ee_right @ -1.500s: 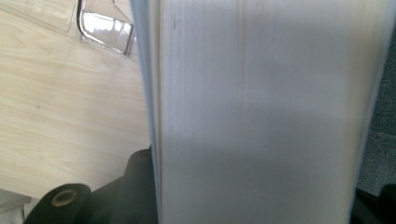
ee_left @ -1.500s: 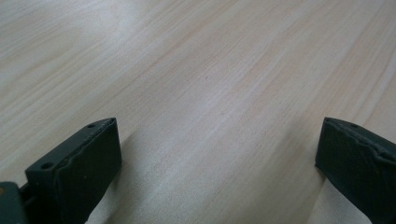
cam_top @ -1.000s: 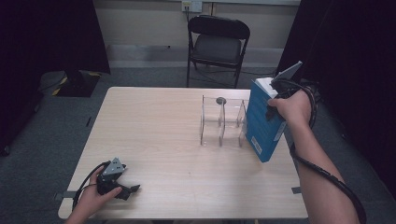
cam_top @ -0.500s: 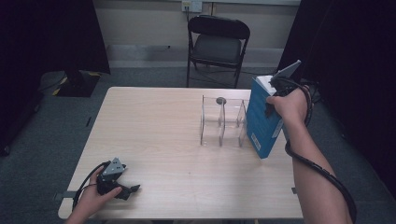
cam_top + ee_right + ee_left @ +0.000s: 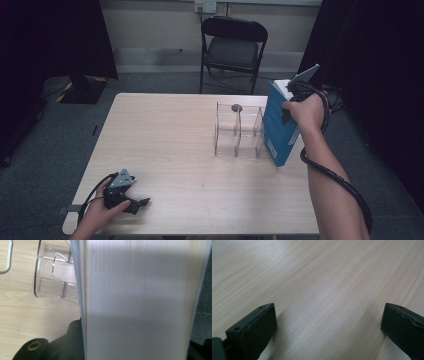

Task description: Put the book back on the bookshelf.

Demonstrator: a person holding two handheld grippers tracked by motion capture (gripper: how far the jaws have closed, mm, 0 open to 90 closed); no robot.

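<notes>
Room around my table, seen from above.

I saw a pale wood-grain table [image 5: 165, 130] at frame centre on grey carpet [image 5: 60, 135]. A black folding chair [image 5: 233, 47] stood at top centre against a beige wall [image 5: 150, 22], with a wall outlet [image 5: 205, 5] at the top edge. Black curtains [image 5: 45, 40] hung at upper left and along the right; a dark stand base [image 5: 80, 87] sat at left.

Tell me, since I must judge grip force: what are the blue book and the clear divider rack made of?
The blue book looks like paper with a smooth card cover; pale page edges show in the right gripper view. The clear divider rack seems glossy acrylic or similar plastic: see-through, with bright edges.
</notes>
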